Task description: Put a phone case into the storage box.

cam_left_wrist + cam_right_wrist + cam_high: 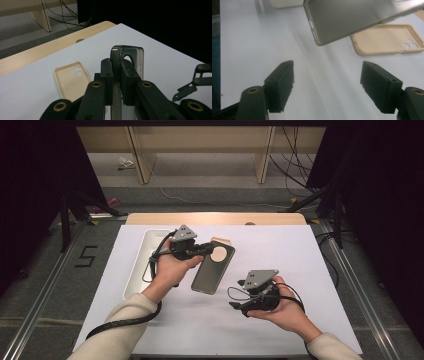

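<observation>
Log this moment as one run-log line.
left gripper: shut on phone, lifted | right gripper: open, empty, near phone's lower end | beige case: flat on table | tray: left

A dark grey phone [212,268] with a round camera disc is lifted off the white table, tilted, pinched at its top edge; a beige phone case [72,80] lies hollow-side up just beside it

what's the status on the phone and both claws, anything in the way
Left claw shut on phone, held off the mat. Right claw open, empty. Beige case lies beside, nothing blocking.
</observation>
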{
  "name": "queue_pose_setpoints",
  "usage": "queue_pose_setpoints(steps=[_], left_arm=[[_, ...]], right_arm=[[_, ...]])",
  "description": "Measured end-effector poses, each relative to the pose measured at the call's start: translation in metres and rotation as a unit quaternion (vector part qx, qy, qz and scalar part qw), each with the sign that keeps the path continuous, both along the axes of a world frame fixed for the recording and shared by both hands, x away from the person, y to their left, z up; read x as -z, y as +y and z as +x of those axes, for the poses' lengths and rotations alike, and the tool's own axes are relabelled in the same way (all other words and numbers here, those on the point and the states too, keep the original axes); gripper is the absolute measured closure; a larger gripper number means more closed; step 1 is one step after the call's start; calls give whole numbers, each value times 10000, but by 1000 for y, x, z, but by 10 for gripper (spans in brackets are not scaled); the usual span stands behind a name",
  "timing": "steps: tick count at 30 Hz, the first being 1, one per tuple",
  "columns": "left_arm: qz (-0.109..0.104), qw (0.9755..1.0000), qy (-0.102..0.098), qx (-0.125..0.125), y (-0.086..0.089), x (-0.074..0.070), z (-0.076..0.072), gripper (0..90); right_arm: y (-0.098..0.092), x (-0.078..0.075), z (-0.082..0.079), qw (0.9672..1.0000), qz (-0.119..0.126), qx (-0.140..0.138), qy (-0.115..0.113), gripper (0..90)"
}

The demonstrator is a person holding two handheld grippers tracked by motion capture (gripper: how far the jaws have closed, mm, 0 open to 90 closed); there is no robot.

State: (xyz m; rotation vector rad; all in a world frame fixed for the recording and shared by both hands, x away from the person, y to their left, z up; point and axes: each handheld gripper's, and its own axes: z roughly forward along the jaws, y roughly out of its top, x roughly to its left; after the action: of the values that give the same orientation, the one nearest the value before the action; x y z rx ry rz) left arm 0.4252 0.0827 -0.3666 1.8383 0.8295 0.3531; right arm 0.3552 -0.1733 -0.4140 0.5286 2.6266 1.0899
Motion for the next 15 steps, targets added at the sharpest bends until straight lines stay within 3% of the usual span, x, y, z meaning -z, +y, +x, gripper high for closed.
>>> queue_pose_setpoints(steps=[5,8,15], left_arm=[[-110,9999,-96,-87,10,-3,-2,816],[-184,9995,-207,-142,18,-9,-2,816],[-273,9986,-401,-204,27,-18,-3,816]], right_arm=[[-11,-3,3,9991,334,243,-53,233],[-20,-7,6,9968,649,462,-62,217],[-31,-7,6,9947,786,654,-88,212]])
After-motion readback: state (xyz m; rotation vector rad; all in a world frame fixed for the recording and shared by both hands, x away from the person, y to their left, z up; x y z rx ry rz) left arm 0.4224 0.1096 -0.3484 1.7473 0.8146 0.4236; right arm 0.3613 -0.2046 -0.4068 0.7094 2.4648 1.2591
